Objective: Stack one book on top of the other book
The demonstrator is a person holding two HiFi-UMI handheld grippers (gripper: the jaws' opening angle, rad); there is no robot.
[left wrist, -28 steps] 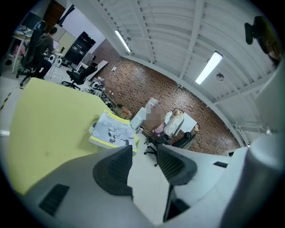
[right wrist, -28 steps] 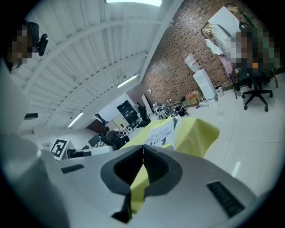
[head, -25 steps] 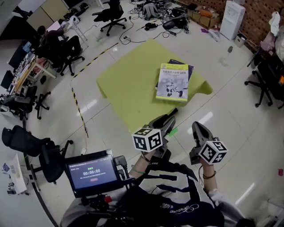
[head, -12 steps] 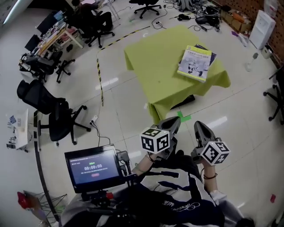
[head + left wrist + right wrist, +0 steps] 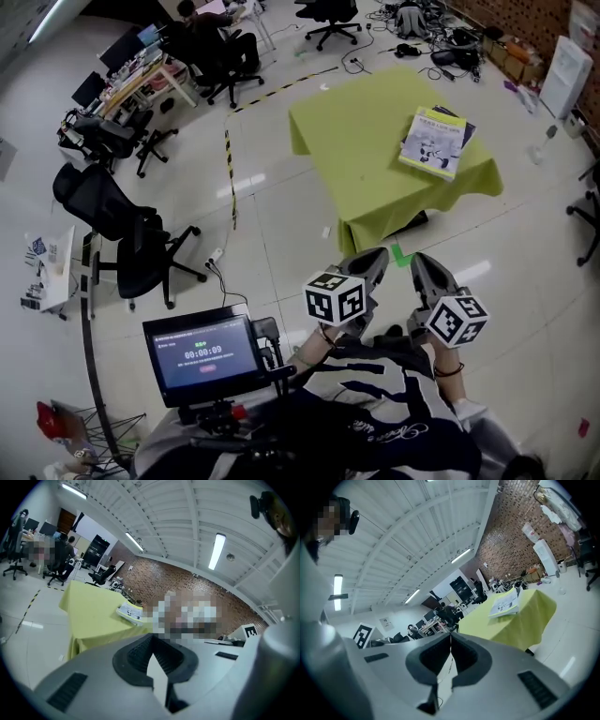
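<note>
Two books lie stacked on the green-clothed table (image 5: 361,141), near its far right corner. The white and yellow top book (image 5: 435,142) covers most of a dark book (image 5: 463,123) beneath it. Both grippers hang close to my body over the floor, well short of the table. My left gripper (image 5: 375,259) is shut with nothing between its jaws, and so is my right gripper (image 5: 421,263). In the left gripper view the left gripper (image 5: 153,643) points toward the distant top book (image 5: 130,611). The right gripper (image 5: 451,641) has the top book (image 5: 506,605) to its right.
Black office chairs (image 5: 131,246) stand on the floor at left. A small screen (image 5: 204,353) on a mount sits by my left side. Black-yellow tape (image 5: 230,173) runs across the floor. People sit at desks (image 5: 208,39) at the back. A green tape mark (image 5: 402,255) lies near the table's foot.
Both grippers have drawn back from the table toward my body, and the table with its books now lies farther off. The left jaws have closed.
</note>
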